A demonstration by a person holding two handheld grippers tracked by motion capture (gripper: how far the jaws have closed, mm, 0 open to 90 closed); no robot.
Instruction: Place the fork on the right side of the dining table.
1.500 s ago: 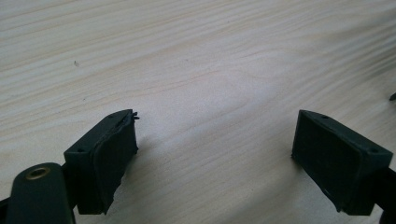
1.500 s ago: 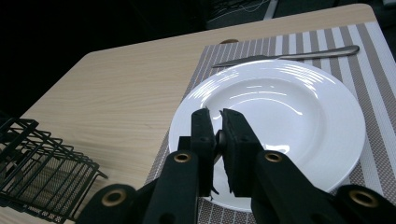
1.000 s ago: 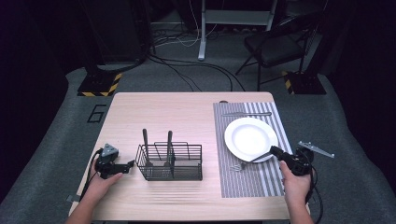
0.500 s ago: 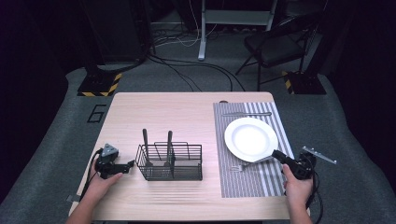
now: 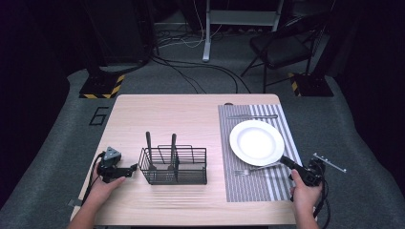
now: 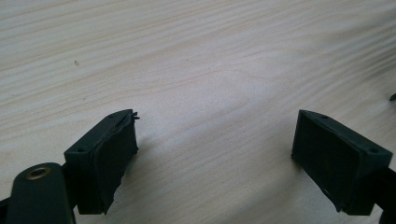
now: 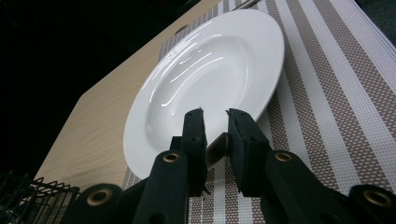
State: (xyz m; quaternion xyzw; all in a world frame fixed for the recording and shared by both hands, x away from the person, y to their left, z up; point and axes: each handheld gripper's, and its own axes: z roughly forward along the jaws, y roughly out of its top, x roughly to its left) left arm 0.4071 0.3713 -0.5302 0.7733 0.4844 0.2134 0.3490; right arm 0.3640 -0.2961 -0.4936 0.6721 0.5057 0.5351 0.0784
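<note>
On the right half of the worktop (image 5: 191, 114) lies a striped placemat (image 5: 267, 186), with a white plate (image 5: 257, 142) resting on its far-middle portion. A fork (image 5: 258, 169) lies on the mat just near of the plate, tines pointing left, handle running right toward the right tongs (image 5: 286, 162). A knife (image 5: 252, 116) lies across the mat's far end.

Right tongs: jaws nearly closed, gripping the fork handle end; in the right gripper view (image 7: 215, 116) a metal handle sits between the two pads, with the plate (image 7: 205, 79) directly beyond. The right hand (image 5: 305, 191) holds the tool at the near right edge of the worktop.

Left tongs (image 5: 131, 169): held by the left hand (image 5: 102, 183) at the near left, pointing right toward a black wire caddy (image 5: 174, 167), close to it but apart. In the left gripper view (image 6: 217, 140) the jaws stand wide apart over bare wood, holding nothing.

Two dark upright handles (image 5: 149, 143) stand in the caddy.
</note>
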